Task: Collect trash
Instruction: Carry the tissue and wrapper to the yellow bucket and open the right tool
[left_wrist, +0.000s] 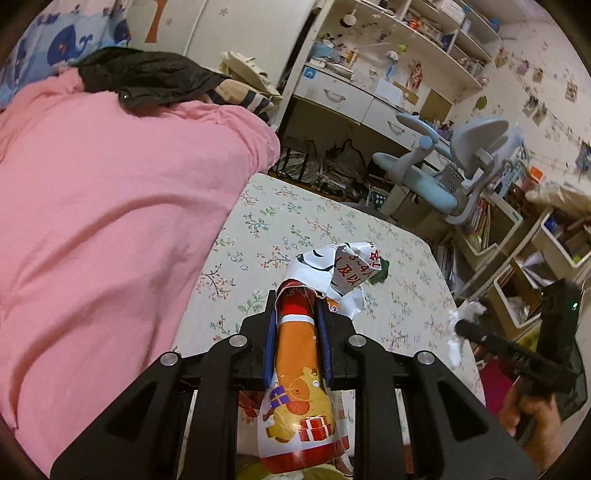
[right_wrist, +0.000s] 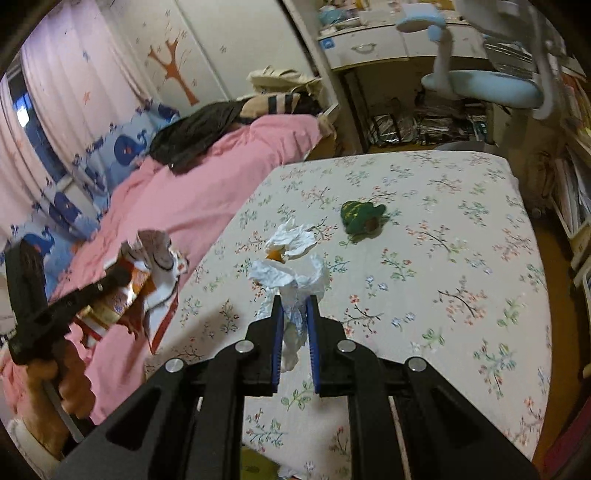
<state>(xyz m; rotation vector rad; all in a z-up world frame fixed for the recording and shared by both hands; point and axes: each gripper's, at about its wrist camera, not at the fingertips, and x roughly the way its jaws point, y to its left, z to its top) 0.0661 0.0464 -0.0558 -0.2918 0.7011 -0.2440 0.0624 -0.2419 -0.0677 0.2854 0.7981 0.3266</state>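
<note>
Both hands full, some trash left on the bed

My left gripper (left_wrist: 295, 314) was clamped on the snack wrapper (left_wrist: 297, 369), my right gripper (right_wrist: 295, 310) pinched the white tissue (right_wrist: 291, 277), both held above the floral sheet (right_wrist: 443, 258). I judged the collecting partway done: another crumpled tissue (right_wrist: 291, 242) and a green scrap (right_wrist: 362, 218) lay there.

Each view was taken from a wrist camera looking forward along its own fingers, angled down over the floral bedsheet (right_wrist: 443, 258) from close above. The left view was faced toward the desk (left_wrist: 354, 99) and shelves; the right toward the pink blanket (right_wrist: 229, 177). Bedsheet, blanket, desk and chair (left_wrist: 443, 170) were shared.
</note>
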